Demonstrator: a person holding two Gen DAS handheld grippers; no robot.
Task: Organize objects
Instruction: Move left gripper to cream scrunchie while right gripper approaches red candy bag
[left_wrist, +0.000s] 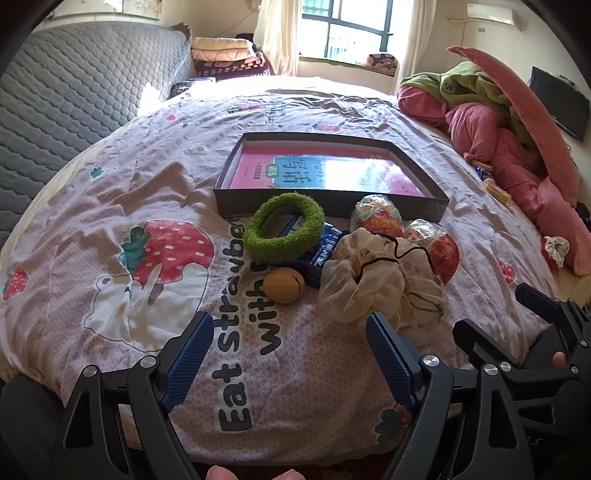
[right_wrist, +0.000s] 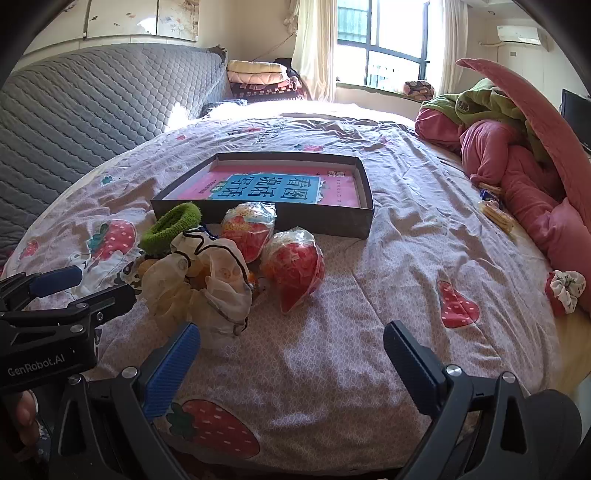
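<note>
Objects bunched on bedspread (left_wrist: 110, 177) just in front of shallow dark box (left_wrist: 436, 208); pink/blue book (left_wrist: 258, 166) lies flat inside box. Green fuzzy ring (left_wrist: 282, 230) touching box front wall, over blue packet (left_wrist: 325, 251). Tan ball (left_wrist: 283, 285) just beside packet. Cream scrunchie (left_wrist: 364, 280) w/ thin black hair tie on top. Two red snack bags (right_wrist: 293, 269) next to scrunchie. Left tongs (left_wrist: 290, 341) wide apart, empty, hovering near scrunchie. Right tongs (right_wrist: 291, 349) wide apart, empty, above bare bedspread.
</note>
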